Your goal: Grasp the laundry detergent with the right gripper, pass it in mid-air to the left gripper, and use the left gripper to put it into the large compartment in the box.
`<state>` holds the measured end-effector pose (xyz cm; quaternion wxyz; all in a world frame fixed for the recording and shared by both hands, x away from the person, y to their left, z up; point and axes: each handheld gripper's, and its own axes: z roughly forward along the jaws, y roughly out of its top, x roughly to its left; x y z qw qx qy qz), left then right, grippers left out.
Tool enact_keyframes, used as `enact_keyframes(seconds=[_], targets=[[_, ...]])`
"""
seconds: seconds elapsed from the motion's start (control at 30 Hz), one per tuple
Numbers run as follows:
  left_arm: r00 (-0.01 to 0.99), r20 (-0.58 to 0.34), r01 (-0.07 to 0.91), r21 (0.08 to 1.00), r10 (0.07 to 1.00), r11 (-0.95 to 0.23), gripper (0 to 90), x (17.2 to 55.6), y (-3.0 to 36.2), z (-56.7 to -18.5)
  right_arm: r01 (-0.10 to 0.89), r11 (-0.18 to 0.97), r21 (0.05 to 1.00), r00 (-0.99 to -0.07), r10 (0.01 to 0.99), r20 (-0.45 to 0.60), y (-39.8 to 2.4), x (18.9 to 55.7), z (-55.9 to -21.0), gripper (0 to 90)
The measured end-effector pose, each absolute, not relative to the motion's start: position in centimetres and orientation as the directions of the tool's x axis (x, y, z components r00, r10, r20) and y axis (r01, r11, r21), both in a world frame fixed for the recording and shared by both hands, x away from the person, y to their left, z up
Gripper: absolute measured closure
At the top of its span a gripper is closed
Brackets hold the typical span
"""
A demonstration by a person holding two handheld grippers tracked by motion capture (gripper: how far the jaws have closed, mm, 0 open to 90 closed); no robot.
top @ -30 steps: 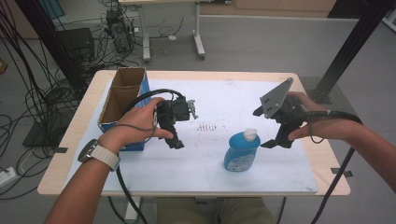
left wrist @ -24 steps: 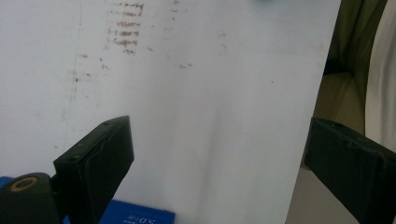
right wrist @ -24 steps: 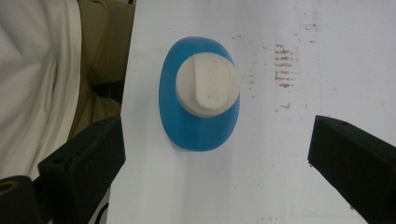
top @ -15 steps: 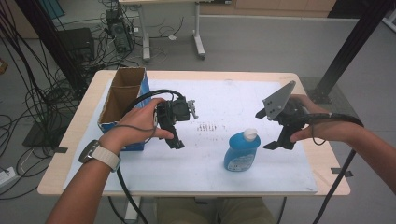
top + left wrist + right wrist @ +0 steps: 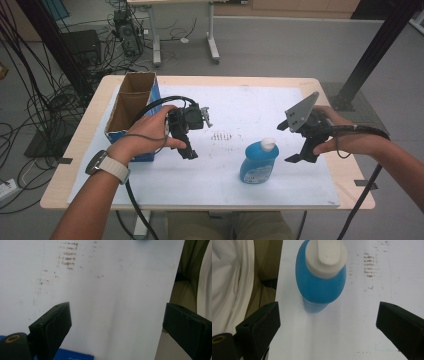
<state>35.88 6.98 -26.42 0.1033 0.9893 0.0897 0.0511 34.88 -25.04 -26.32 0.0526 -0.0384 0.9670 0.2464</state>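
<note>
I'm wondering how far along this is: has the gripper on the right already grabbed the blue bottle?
No, the right gripper has its jaws spread wide, and the blue bottle stands apart ahead of them, untouched.

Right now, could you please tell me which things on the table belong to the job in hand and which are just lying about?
In the job:
- blue plastic bottle with white cap
- right gripper, open, nearing it

Lying about:
- open brown cardboard box with blue sides
- left gripper, open, idle
</note>
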Motion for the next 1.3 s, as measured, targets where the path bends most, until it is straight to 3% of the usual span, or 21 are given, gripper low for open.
enact_keyframes(seconds=[1.3], targets=[[0.977,0.089,0.170,0.210,0.193,-0.963,8.8,35.9,6.7,-26.5,-0.069,0.865,0.497,-0.995,-0.027,-0.091,-26.4,35.2,-29.6,5.4]])
